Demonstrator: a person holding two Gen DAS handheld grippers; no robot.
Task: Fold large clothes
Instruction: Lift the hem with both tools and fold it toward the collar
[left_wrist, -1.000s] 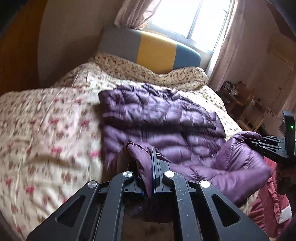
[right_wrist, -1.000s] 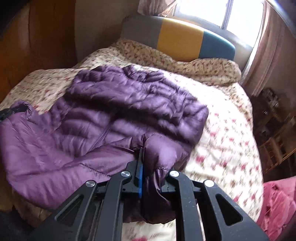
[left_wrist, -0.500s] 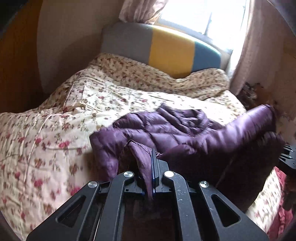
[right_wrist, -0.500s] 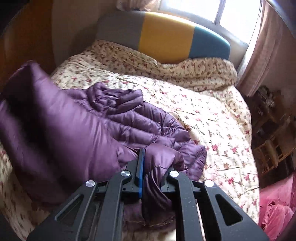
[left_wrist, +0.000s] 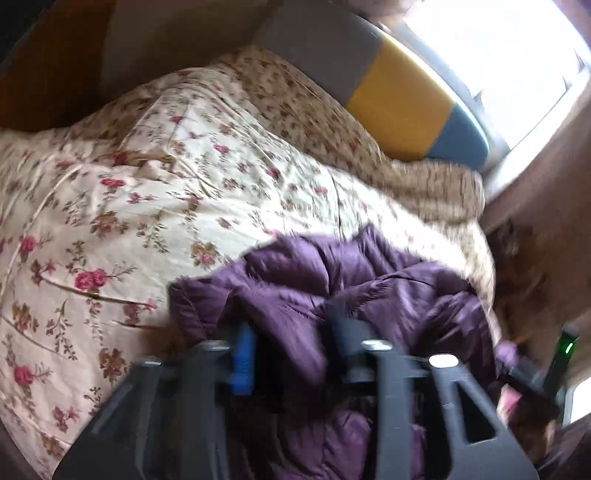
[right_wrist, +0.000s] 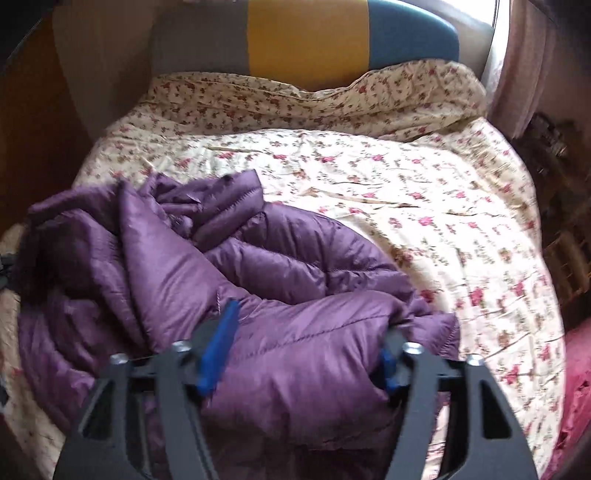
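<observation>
A purple quilted down jacket (right_wrist: 280, 266) lies bunched in a heap on the floral bedspread (right_wrist: 424, 192). My right gripper (right_wrist: 306, 343) is open, its jaws wide apart with jacket fabric lying loose between them. In the blurred left wrist view the jacket (left_wrist: 332, 280) is crumpled at the bed's right edge. My left gripper (left_wrist: 291, 343) is open, its jaws apart with a fold of jacket between them. The right gripper's body with a green light (left_wrist: 565, 347) shows at the far right of that view.
A grey, yellow and blue headboard (right_wrist: 306, 37) stands at the far end below a bright window (left_wrist: 498, 55). A wooden wall panel (right_wrist: 29, 122) runs along the left. Cluttered furniture (right_wrist: 554, 155) and a pink cloth (right_wrist: 576, 387) lie to the right of the bed.
Both grippers have opened and let go of the jacket's hem. The jacket, lifted and folded over half a second ago, now lies in a heap on the bed.
</observation>
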